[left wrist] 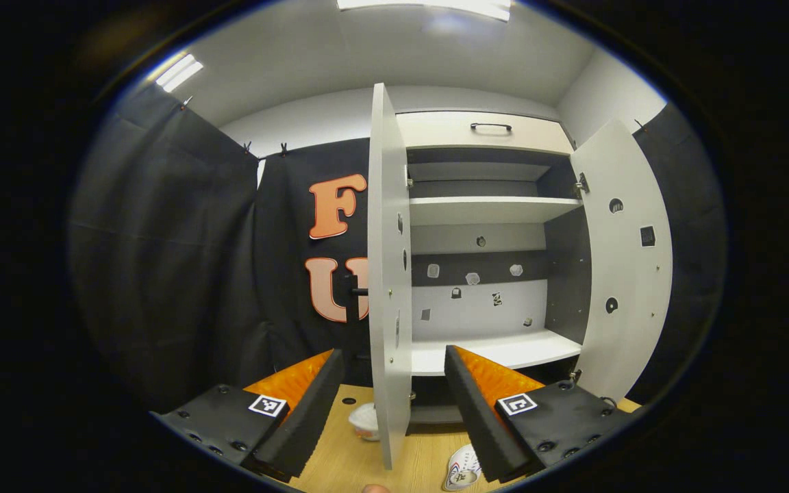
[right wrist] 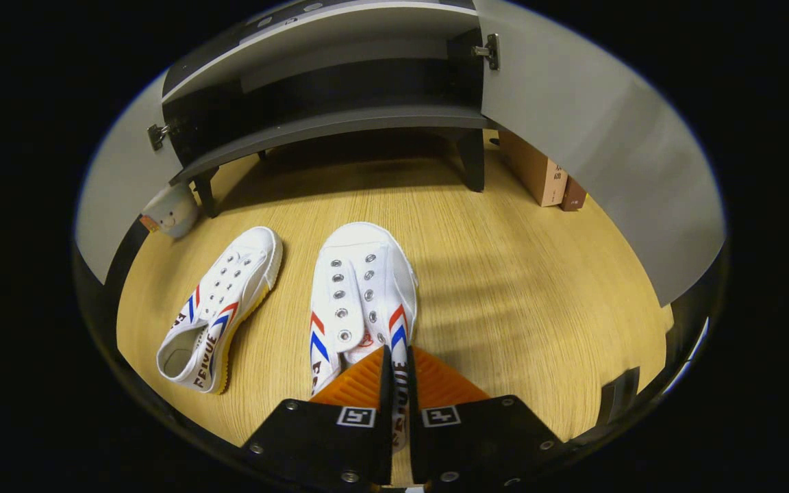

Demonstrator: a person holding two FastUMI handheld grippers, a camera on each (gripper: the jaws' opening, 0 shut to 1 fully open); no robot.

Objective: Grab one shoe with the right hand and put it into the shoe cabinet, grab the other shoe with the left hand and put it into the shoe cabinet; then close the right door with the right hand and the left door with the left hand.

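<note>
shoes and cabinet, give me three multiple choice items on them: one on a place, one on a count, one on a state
1. Where does the shoe that no gripper holds lie?
A. on the wooden floor in front of the shoe cabinet
B. on the cabinet's lowest shelf
C. on top of the cabinet

2. How many white shoes are in the right gripper view?
A. one
B. two
C. three

3. What is the right gripper doing?
A. hanging open above the floor
B. shut on a cabinet door
C. shut on the side wall of the nearer shoe

Answers: 1 A, it rests on the floor short of the cabinet's legs. 2 B, a pair lies side by side. 3 C, both fingers pinch the shoe's side wall between them.
</note>
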